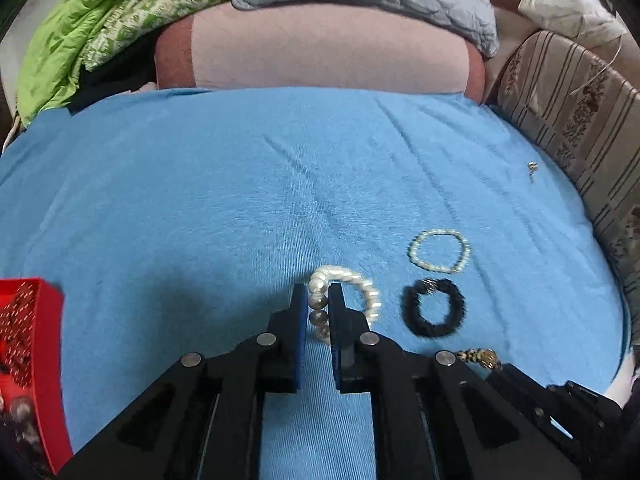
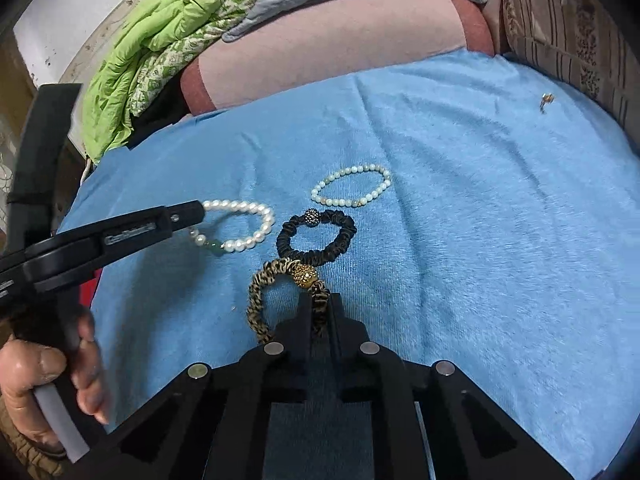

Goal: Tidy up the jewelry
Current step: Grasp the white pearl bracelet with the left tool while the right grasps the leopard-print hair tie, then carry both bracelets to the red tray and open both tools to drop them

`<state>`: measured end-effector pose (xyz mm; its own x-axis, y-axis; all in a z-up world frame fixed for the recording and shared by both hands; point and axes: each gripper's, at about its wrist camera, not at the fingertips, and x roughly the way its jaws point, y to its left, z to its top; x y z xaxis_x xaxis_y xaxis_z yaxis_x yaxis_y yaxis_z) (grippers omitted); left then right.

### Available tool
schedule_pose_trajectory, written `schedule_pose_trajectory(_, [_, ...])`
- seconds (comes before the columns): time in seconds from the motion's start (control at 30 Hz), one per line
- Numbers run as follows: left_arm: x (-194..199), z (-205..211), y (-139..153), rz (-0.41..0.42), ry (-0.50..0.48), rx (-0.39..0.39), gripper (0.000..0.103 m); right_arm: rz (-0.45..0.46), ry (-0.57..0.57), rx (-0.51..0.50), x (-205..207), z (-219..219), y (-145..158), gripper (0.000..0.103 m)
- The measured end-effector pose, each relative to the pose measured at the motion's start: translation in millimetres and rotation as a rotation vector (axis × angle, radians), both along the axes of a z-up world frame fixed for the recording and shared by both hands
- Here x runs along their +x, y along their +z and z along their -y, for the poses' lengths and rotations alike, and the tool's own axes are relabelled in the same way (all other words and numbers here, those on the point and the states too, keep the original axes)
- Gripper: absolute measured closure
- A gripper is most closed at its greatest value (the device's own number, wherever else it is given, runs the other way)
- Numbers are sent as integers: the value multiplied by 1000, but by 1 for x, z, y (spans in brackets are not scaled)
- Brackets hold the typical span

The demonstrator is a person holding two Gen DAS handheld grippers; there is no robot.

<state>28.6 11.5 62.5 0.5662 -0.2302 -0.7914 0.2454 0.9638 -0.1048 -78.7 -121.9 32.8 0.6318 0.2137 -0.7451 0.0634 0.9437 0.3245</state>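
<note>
The left gripper (image 1: 319,300) is squeezed tight at the bottom middle. The right gripper (image 2: 321,304) is squeezed tight too. A hand (image 2: 48,380) grips the left handle, lower left.

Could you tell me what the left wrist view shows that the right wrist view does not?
Only the left wrist view shows the red box at its left edge. Only the right wrist view shows the person's left hand and the right gripper shut on the leopard-print band. Both show the left gripper shut on the pearl bracelet, the black scrunchie, the pale bead bracelet and the blue cloth.
</note>
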Motion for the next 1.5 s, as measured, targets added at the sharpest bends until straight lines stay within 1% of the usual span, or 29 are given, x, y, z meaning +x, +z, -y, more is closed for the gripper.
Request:
schedule_pose_trajectory(0.2, [-38,-17,24,29,23,-41,93,44,-3,-15,-26,-2,22,94])
schedule_pose_trajectory(0.23, [-44,-19,27,35,26,-43,93,44,-3,-15,-26,-2,22,94])
schedule_pose_trajectory(0.47, [-91,-37,56,107,66,-23,93,91,22,-35,-46,-14,43,94])
schedule_pose_trajectory(0.63, [-118,-50,69,152,103,-22,93,117,43,-43,-59,-26,55,94])
schedule_pose_trajectory(0.77, [-137,-60,76,188,129,13,93,134,68,-56,-69,-39,65,94])
schedule_pose_trajectory(0.87, [-147,-72,81,210,160,28,93,144,86,-66,-75,-49,70,94])
schedule_pose_trajectory(1.1, [-161,-98,86,223,206,19,93,157,137,-92,-84,-77,79,94])
schedule_pose_trajectory(1.5, [-174,-132,82,232,258,5,93,145,199,-129,-88,-112,81,94])
